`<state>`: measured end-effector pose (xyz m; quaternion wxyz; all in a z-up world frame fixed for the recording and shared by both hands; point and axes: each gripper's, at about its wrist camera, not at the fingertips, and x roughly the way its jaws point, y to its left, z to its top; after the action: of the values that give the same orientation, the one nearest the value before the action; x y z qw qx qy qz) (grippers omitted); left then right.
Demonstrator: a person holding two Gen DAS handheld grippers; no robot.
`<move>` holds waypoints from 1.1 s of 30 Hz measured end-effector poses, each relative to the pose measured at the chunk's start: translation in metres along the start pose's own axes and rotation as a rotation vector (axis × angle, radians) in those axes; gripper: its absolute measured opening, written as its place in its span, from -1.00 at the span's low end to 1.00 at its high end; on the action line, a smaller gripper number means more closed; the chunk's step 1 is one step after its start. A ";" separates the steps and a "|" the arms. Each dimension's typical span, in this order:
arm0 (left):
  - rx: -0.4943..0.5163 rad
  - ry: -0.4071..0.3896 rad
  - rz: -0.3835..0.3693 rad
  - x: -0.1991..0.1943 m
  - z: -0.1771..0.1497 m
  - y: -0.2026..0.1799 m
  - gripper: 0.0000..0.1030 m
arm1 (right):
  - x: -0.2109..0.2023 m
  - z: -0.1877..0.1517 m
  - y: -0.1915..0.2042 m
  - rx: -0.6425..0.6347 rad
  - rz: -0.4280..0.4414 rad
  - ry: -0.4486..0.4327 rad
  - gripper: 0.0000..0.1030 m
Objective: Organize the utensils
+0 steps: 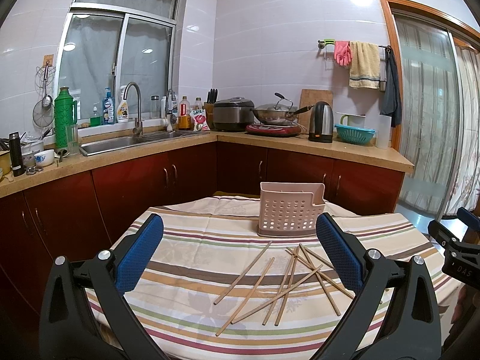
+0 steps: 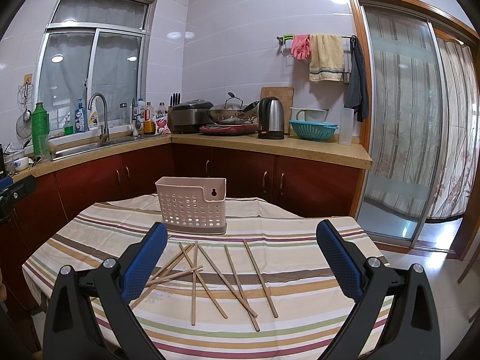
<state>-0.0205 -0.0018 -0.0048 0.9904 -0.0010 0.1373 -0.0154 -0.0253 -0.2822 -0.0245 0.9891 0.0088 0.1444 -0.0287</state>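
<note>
Jaws wide on left gripper (image 1: 240, 246) and right gripper (image 2: 241, 250), holding nothing. Chopsticks (image 2: 228, 279) loose on striped surface (image 1: 180, 258), near pink holder (image 1: 289, 210). Keyhole slot seen from right only.

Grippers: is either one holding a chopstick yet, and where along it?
Neither. Left gripper and right gripper are open and empty; the chopsticks lie on the tablecloth.
</note>
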 end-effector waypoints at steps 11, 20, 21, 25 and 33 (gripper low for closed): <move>0.001 0.001 0.000 0.000 0.000 0.000 0.92 | 0.000 0.000 0.000 -0.001 -0.001 0.001 0.89; 0.000 0.001 0.000 0.000 0.001 0.000 0.92 | 0.001 0.000 -0.001 0.001 0.000 0.002 0.89; 0.000 0.001 0.001 0.000 0.001 0.000 0.92 | 0.001 0.001 -0.001 0.001 0.000 0.003 0.89; 0.001 0.002 0.000 0.000 0.001 0.000 0.92 | 0.002 -0.001 -0.001 -0.001 0.000 0.005 0.89; 0.005 0.008 0.006 0.004 -0.007 0.005 0.92 | 0.007 -0.007 -0.002 0.002 -0.001 0.017 0.89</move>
<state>-0.0190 0.0030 -0.0128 0.9899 0.0020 0.1415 -0.0129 -0.0210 -0.2849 -0.0330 0.9878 0.0100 0.1527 -0.0291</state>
